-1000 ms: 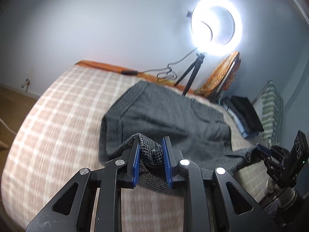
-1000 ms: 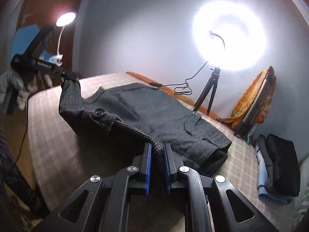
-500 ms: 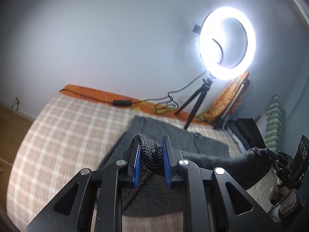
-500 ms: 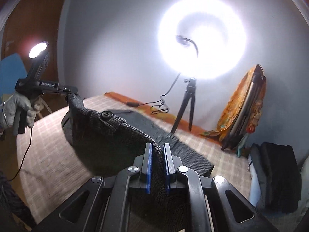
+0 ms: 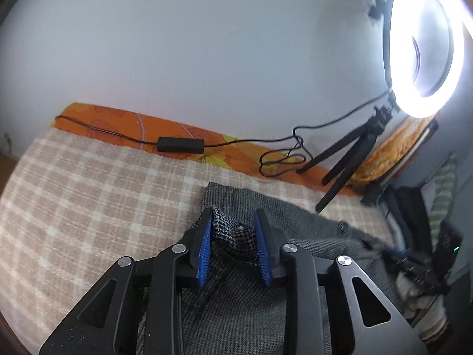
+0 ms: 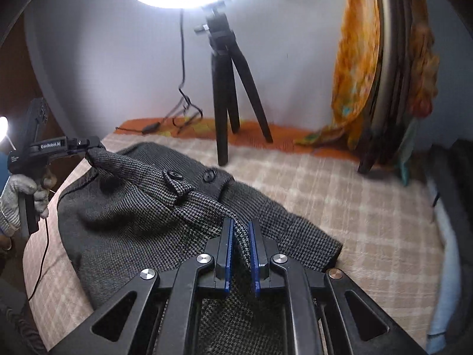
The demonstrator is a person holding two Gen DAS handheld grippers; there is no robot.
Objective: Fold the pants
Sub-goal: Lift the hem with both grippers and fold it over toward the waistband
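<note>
On the bed (image 5: 74, 195), toward its far edge by the wall, the pants (image 6: 127, 207) lie doubled over — the waistband has been carried across the lower part, so one fold looks laid down, though neither grip has let go.

The left gripper (image 5: 233, 245) has just been opening its jaws; a bunch of waistband cloth still sits between the blue pads, looser than a firm pinch, and whether the pads still press on it I cannot tell. The right gripper (image 6: 240, 251) has its jaws pressed together on a thin ridge of the same waistband, which runs taut from there toward 10 o'clock in the right view, up to the other gripper's tip.

What seems left: release both corners, smooth the layers, and likely fold once more to a compact stack.

The cloth is a dark grey houndstooth weave, thick and soft, slumping in rounded folds. Two black buttons (image 6: 192, 175) sit on the waistband at about 11 o'clock from the right jaws. One folded edge lies flat at 3 o'clock of the right jaws; the left side is still humped. A ring light (image 5: 425, 47) on a tripod (image 6: 227, 88) stands just beyond, near the wall.
</note>
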